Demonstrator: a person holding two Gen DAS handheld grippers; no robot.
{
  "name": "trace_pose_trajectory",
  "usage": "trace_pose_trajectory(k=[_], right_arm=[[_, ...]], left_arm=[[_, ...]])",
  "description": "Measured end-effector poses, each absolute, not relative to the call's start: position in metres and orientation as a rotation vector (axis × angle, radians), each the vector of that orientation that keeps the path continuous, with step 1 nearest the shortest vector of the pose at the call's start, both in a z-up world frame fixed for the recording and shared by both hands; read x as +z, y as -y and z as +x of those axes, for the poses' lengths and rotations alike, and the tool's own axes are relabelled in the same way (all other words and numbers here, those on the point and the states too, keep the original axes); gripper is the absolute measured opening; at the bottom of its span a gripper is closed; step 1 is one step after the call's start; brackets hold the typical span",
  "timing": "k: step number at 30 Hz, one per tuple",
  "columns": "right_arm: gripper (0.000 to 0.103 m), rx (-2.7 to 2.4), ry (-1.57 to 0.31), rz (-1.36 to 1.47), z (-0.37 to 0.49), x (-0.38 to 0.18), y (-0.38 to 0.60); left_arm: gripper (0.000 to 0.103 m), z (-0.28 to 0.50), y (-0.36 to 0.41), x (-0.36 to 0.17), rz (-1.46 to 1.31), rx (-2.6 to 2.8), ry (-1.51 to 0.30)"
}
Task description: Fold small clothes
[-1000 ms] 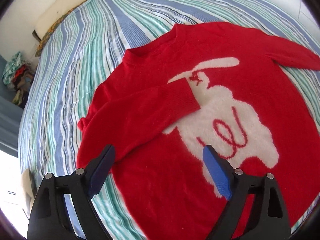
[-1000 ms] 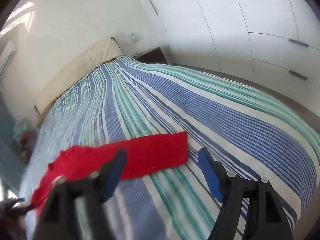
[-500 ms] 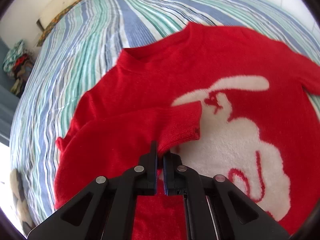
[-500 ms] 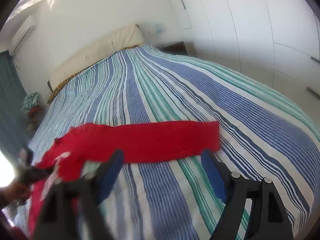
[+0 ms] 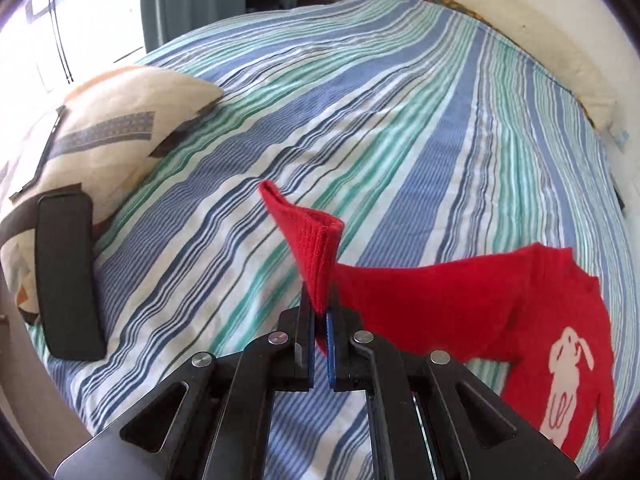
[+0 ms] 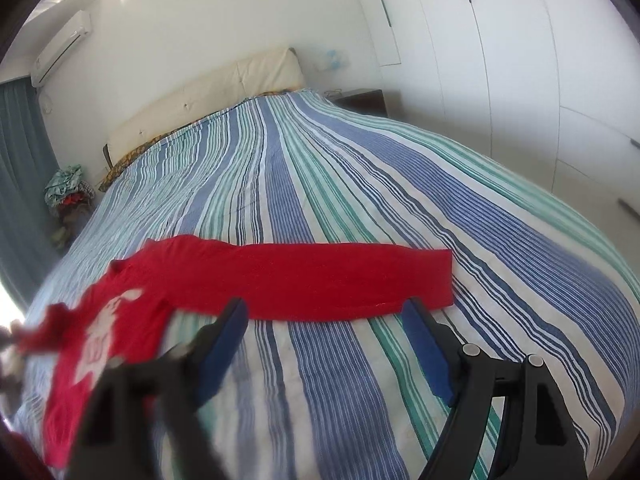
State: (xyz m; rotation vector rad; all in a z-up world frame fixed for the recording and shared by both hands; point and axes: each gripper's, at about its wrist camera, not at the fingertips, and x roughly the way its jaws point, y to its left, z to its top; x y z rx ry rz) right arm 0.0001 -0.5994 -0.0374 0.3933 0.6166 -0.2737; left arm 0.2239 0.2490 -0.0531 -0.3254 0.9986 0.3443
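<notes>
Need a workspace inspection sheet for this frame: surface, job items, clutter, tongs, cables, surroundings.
Surface: striped bedspread, blue, green and white, lightly wrinkled.
Job's things: red sweater with a white rabbit motif; right sleeve lies flat and stretched out; left sleeve cuff is lifted off the bed.
Clutter: patterned pillow and a black flat object at the bed edge.
Tongs: left tongs shut on the cuff; right tongs open, hovering just short of the flat sleeve.
Cables: nothing seen.
Surroundings: headboard, white wardrobe, air conditioner, curtain, clothes pile.
</notes>
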Motion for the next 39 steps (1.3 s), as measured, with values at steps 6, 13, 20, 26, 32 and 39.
trace_pose_trajectory(k=[6, 13, 20, 26, 32, 39], right_arm=[[0.079, -0.279, -0.662, 0.356, 0.010, -0.045, 0.589], [0.079, -0.283, -0.688, 0.323, 0.013, -0.050, 0.585], [0.079, -0.298, -0.691, 0.336, 0.011, -0.052, 0.589], [0.079, -0.314, -0.703, 0.343, 0.009, -0.055, 0.595], [0.079, -0.337, -0.701, 0.368, 0.007, -0.056, 0.601], [0.080, -0.340, -0.713, 0.285, 0.007, -0.049, 0.587]], left_arm=[[0.002, 0.192, -0.274, -0.058, -0.388, 0.418, -0.966], [0.002, 0.200, -0.287, -0.048, -0.336, 0.465, -0.918], [0.002, 0.210, -0.311, -0.125, -0.321, 0.589, -1.120], [0.003, 0.216, -0.305, -0.141, -0.234, 0.617, -1.132], [0.034, 0.219, -0.313, -0.137, -0.219, 0.655, -1.151], [0.078, 0.172, -0.275, -0.090, -0.149, 0.565, -1.067]])
